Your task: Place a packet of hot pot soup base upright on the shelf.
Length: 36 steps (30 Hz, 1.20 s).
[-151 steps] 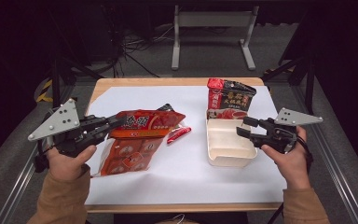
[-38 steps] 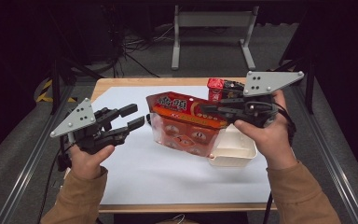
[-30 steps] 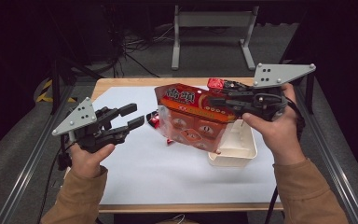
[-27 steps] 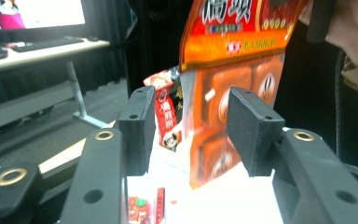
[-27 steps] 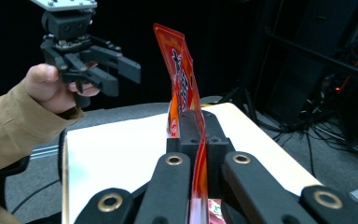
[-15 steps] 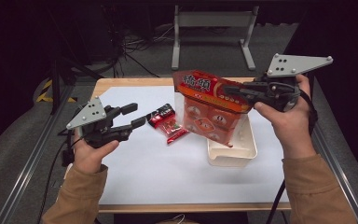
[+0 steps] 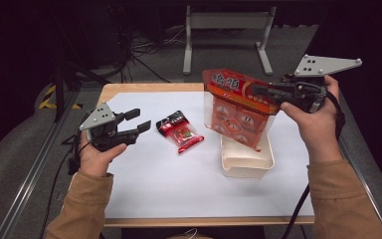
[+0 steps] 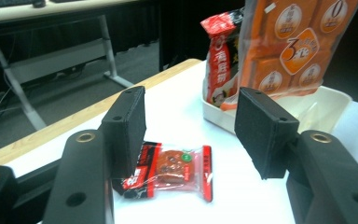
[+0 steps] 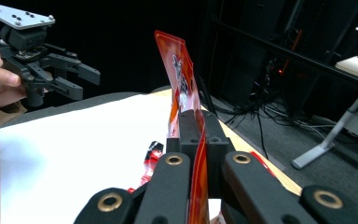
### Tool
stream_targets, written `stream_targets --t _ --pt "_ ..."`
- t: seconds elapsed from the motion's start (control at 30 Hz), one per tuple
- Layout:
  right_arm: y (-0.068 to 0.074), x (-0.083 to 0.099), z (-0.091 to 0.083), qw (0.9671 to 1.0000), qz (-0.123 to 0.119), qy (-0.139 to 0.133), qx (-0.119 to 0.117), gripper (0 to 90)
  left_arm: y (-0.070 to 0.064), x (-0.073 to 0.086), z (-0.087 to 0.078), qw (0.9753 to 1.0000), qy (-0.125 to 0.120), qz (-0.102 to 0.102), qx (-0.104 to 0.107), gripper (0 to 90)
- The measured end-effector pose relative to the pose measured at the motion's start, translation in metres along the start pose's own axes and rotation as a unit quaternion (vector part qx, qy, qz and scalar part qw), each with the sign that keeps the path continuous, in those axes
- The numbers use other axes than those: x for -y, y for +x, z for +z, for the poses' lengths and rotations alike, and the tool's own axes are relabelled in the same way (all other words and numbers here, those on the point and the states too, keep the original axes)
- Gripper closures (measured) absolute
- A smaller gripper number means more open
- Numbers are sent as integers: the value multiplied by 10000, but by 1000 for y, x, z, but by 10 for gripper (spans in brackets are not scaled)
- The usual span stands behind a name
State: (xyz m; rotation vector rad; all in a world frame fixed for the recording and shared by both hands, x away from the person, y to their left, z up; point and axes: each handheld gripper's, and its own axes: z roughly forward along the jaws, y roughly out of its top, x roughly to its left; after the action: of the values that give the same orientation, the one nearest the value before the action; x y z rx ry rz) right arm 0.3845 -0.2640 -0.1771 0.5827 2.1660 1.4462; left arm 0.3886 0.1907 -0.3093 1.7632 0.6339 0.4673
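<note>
Bag (image 7: 238, 107) upright in R claw (image 7: 258, 91), long axis vertical, btm down

high view looks down from above; gripper views sit low, close; all share white table (image 7: 179, 179).

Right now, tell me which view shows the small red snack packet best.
The left gripper view: the small red snack packet lies flat between that gripper's open jaws, close up. The high view shows it small on the table; the right gripper view catches a red sliver.
</note>
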Motion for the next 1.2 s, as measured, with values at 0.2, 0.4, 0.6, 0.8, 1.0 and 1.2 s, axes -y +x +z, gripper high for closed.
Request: stream_targets --t 0.2,0.4,0.6,0.8,1.0,1.2 --pt "-8 7 0 9999 54 24 144 896 8 8 5 10000 38 -39 -64 410" --pt "-15 11 -2 9995 146 75 287 896 10 12 8 9999 109 -29 -115 399" --pt "-19 16 -3 9989 218 123 405 896 13 15 10 9998 125 -49 -137 387" --pt "-24 22 -2 9979 364 164 515 896 16 20 14 9996 218 -104 -113 375" --pt "-28 27 -3 9974 441 152 556 895 18 22 16 9995 268 -132 -84 370" --pt "-29 33 -3 9970 505 181 550 895 18 24 18 9994 292 -165 -64 368"
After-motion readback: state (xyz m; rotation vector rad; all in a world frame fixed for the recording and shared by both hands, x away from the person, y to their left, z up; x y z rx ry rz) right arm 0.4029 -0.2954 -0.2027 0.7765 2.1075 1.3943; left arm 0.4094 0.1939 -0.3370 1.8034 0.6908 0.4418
